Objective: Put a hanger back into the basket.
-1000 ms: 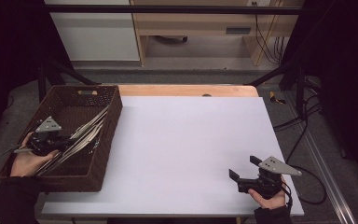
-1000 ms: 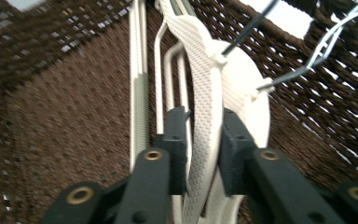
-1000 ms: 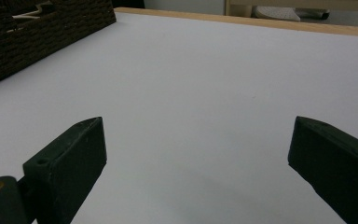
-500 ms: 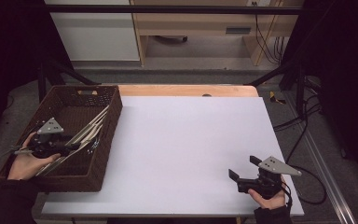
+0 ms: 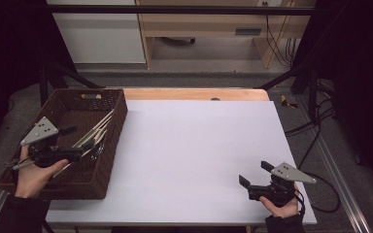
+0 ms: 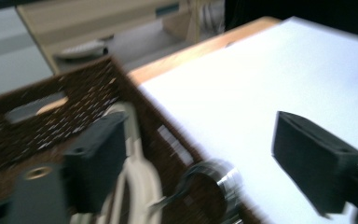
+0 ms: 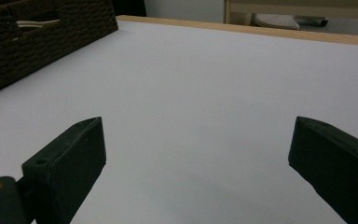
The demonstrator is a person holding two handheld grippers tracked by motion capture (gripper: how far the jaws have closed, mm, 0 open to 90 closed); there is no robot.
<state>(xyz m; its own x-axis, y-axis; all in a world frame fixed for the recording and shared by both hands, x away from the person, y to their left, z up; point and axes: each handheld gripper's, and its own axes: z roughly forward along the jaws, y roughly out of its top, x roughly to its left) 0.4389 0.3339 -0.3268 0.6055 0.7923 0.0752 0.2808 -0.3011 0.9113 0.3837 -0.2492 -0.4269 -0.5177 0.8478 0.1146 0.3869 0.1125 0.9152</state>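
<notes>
A dark wicker basket [image 5: 112, 145] stands on the left of the white table [image 5: 199, 145]. Several long utensils [image 5: 96, 132] with cream handles lie slanted inside it. My left gripper [image 5: 75, 141] hovers over the basket's near-left part, held by a hand. Its jaws have just been opening and now stand wide with nothing pressed between them. In the left gripper view, the left gripper [image 6: 196, 126] looks over a cream handle [image 6: 137, 172] and a shiny metal piece [image 6: 223, 179] by the basket [image 6: 37, 126] wall. My right gripper [image 5: 256, 173] rests open at the table's front right, its jaws empty over the sheet [image 7: 191, 70].
A wooden strip [image 5: 194, 93] runs along the table's far edge. Beyond it stand a light wooden shelf unit [image 5: 199, 24] and cables [image 5: 277, 48] on the floor. The basket [image 7: 37, 42] is at the far left in the right gripper view.
The left gripper has risen and drawn back toward the basket's near-left corner, and its jaws have opened. The utensils stay in the basket. The right gripper has not moved.
</notes>
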